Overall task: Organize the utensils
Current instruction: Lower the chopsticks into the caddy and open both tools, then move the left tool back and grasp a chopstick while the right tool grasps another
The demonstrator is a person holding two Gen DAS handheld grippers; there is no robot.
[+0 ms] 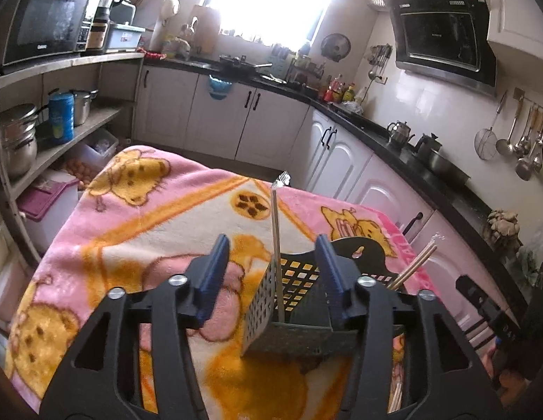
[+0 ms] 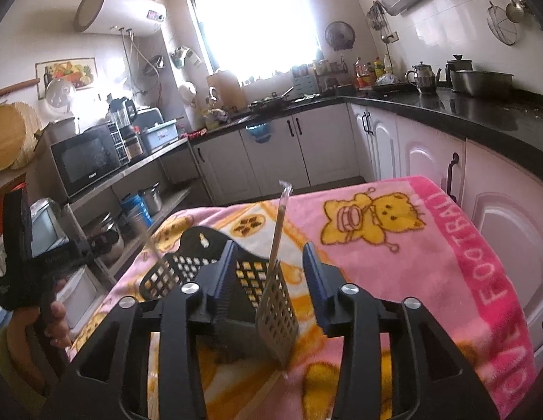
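Left gripper [image 1: 273, 273]: jaws wide apart, gripping nothing, hovers over holder. Right gripper [image 2: 269, 273]: jaws also spread, nothing between them, above same spot.

Black perforated utensil holder [image 1: 299, 280] sits on pink cartoon blanket [image 1: 149, 217], toward blanket's right half in left wrist view.

Slim metal utensil [image 1: 275, 231] stands near upright inside holder, toothed tip up; type unclear.

2 wooden chopsticks [image 1: 413, 266] lean out of holder's right side in left wrist view.

Microwave [image 1: 43, 22] on shelf at left.
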